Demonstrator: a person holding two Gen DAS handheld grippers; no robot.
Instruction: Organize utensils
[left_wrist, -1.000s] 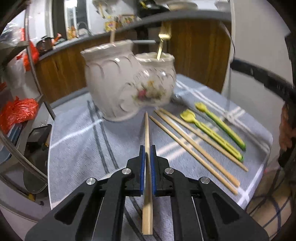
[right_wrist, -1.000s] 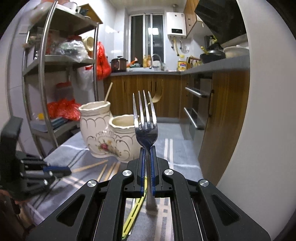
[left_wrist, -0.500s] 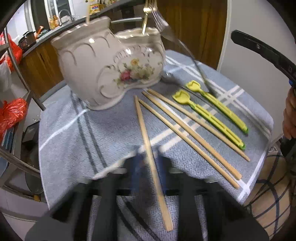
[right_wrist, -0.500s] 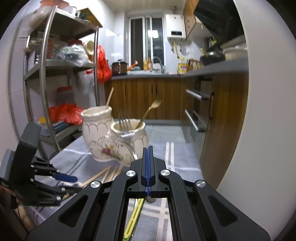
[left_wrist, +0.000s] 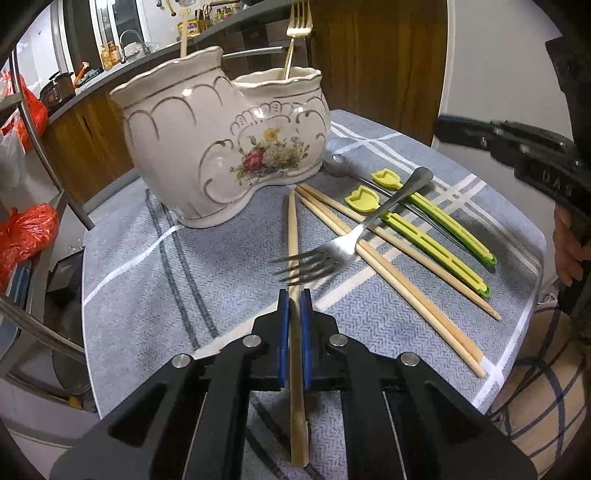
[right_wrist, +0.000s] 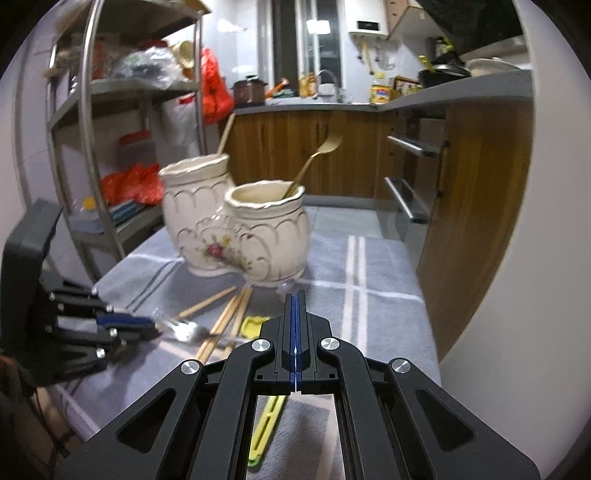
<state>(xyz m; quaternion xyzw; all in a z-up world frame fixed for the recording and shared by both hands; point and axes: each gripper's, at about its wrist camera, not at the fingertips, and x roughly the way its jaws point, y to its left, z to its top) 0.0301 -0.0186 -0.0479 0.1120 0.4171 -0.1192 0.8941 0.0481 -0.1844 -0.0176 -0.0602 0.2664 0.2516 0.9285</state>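
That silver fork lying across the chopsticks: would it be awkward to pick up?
Probably a bit. The silver fork looks like smooth polished metal, so likely slippery and stiff. It lies propped across the chopsticks, tines off the cloth, so a nudge may make it rock or slide.

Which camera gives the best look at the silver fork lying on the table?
The left wrist view: the fork lies in full sight across the chopsticks, tines near the camera. In the right wrist view it is small and blurred, beside the left gripper.
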